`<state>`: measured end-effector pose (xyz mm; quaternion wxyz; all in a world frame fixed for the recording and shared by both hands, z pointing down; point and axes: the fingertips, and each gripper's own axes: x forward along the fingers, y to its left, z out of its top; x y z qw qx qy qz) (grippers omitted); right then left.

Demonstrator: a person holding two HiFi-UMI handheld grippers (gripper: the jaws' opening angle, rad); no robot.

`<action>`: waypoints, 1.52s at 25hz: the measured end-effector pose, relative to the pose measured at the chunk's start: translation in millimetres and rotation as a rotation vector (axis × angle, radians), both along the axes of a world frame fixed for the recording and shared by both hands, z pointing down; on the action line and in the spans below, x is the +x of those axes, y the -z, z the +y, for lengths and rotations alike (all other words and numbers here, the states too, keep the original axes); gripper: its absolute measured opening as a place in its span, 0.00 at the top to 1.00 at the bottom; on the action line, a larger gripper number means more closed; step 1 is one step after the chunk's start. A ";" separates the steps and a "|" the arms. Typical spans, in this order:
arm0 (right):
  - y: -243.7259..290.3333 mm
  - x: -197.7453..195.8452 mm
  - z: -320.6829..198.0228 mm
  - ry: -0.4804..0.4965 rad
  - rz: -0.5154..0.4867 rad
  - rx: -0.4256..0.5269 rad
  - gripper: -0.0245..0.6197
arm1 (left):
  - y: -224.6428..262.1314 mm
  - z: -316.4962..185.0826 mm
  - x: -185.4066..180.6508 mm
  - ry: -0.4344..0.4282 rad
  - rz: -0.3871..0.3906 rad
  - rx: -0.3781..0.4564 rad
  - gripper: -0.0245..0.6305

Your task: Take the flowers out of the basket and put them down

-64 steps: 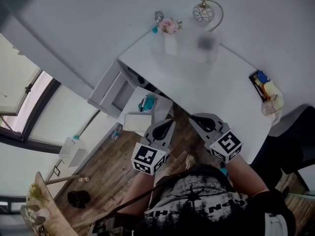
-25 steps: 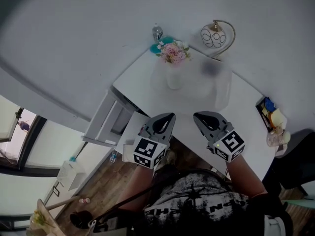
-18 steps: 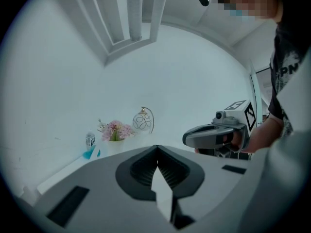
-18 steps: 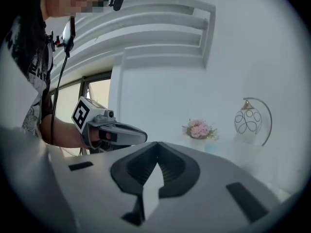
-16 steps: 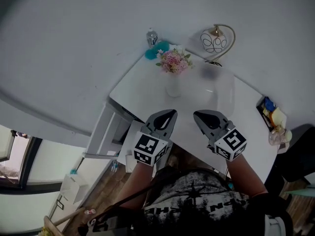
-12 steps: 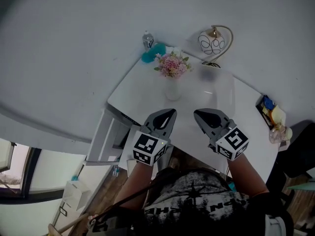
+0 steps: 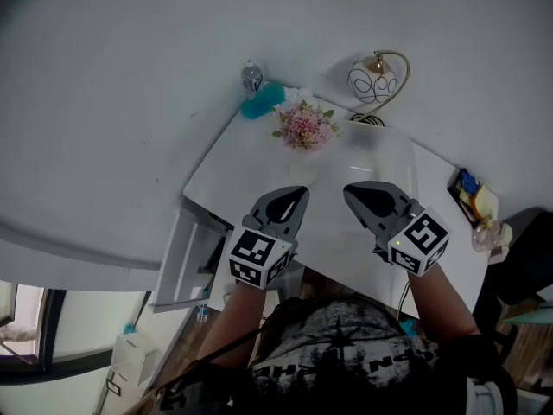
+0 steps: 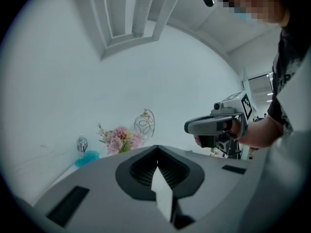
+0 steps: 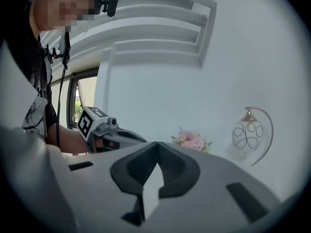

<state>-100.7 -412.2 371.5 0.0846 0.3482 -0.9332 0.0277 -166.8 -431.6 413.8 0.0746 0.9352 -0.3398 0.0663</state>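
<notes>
A bunch of pink and white flowers (image 7: 304, 128) stands at the far side of the white table (image 7: 251, 167). Its white holder barely shows against the tabletop. My left gripper (image 7: 298, 195) and right gripper (image 7: 352, 190) hover side by side over the near part of the table, short of the flowers, both shut and empty. In the left gripper view the flowers (image 8: 119, 139) lie ahead to the left of the closed jaws of the left gripper (image 8: 156, 149). In the right gripper view the flowers (image 9: 192, 141) show just past the closed right gripper (image 9: 157, 144).
A globe lamp on a curved gold stand (image 7: 376, 80) is right of the flowers. A teal object (image 7: 262, 99) and a small bottle (image 7: 251, 76) sit at the table's far left corner. A tray of small items (image 7: 471, 199) lies at the right edge. An open drawer unit (image 7: 186, 258) stands below left.
Both grippers have moved forward over the table toward the flowers, still shut. The flowers now sit closer to the jaw tips.
</notes>
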 end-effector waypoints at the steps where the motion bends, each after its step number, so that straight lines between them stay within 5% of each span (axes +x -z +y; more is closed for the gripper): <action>1: 2.1 -1.2 -3.6 0.003 0.009 0.000 0.94 | 0.3 -2.7 -0.9 -0.003 0.003 -0.002 0.94; 19: -36.1 3.8 -87.2 0.065 0.205 0.016 0.94 | -12.8 -32.5 -13.6 -0.038 0.011 -0.056 0.94; 32: -108.3 -3.5 -128.4 0.076 0.129 -0.103 0.93 | -24.8 -38.7 -18.2 -0.036 0.008 -0.088 0.94; 38: -142.0 -12.2 -140.3 0.079 0.171 -0.176 0.63 | -28.2 -39.8 -18.7 -0.037 0.017 -0.102 0.94</action>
